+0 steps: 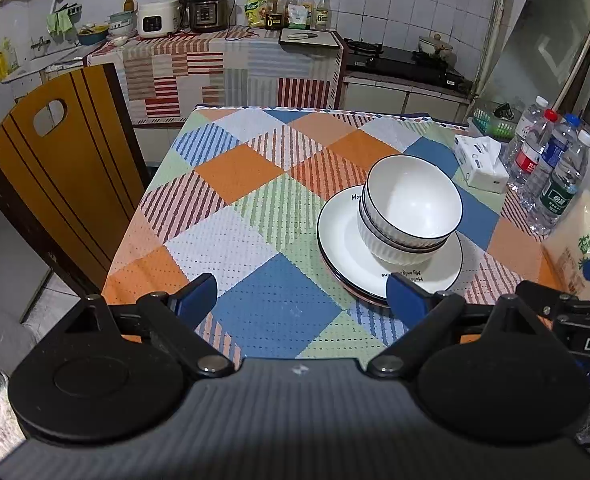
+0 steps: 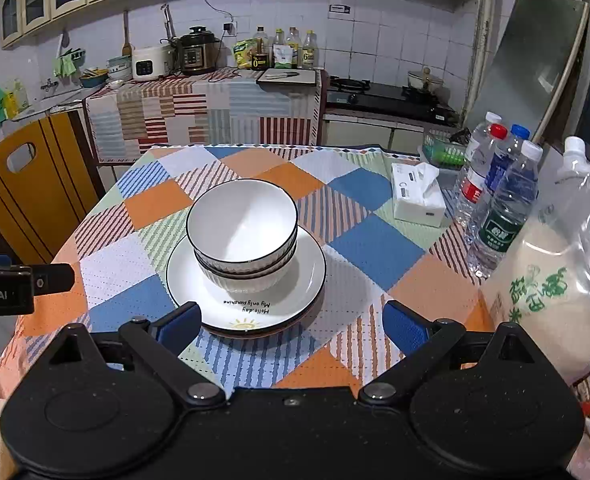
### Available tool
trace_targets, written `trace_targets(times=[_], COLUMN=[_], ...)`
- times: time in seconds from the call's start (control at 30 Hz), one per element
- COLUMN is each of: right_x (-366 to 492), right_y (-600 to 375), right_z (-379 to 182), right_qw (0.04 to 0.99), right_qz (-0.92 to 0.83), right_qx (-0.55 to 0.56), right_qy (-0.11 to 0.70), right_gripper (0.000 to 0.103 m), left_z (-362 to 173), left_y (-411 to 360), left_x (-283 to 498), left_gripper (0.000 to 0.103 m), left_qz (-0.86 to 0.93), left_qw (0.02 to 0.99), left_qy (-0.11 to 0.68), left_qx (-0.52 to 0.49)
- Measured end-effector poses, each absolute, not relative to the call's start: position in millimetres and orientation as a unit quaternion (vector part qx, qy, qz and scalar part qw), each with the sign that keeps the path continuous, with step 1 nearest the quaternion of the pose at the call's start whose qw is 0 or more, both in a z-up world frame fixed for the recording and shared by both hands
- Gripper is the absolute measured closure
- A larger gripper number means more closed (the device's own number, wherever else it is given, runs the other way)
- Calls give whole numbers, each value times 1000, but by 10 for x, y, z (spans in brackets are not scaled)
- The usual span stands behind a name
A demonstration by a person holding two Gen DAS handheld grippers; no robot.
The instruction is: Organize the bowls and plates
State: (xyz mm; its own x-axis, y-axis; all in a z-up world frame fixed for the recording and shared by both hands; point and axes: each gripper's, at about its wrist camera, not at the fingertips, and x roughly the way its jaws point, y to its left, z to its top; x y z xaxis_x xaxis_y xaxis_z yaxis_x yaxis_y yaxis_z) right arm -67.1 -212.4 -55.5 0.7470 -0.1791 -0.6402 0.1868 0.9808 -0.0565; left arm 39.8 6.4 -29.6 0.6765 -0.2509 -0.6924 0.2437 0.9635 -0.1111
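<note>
bowls (image 2: 242, 236) sit nested and empty on stacked plates (image 2: 295, 280), just ahead of the right gripper (image 2: 291, 326) and left gripper (image 1: 301, 300), both spread apart, holding nothing.

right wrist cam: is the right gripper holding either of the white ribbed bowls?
No: the right gripper stands open and empty, short of the two nested white ribbed bowls, which sit on the stacked white plates.

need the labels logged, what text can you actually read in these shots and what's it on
"Hello.day" and "My only sunshine": top plate, upside down here.
"bot.AI": left gripper body, cut off at the right wrist view's edge.
"DAS": right gripper body, cut off in the left wrist view.
Water bottles, rice jug, sauce bottles: print unreadable.
</note>
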Motion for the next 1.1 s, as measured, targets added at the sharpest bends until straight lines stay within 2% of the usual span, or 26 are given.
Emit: trace_targets(times=[0.57,1.1], right_x=[-775,-781], right_y=[-2116,-2036], right_z=[-602,-656], right_qw=[933,931], right_qz=[-105,-100], right_qx=[36,3], right_qy=[343,351], right_gripper=[4,4], left_z=[-330,-365], left_y=[-8,-38], left_x=[258,195], left_gripper=[11,11], left_qz=[-131,-147], left_qw=[923,924], left_qy=[362,352], left_qx=[8,7])
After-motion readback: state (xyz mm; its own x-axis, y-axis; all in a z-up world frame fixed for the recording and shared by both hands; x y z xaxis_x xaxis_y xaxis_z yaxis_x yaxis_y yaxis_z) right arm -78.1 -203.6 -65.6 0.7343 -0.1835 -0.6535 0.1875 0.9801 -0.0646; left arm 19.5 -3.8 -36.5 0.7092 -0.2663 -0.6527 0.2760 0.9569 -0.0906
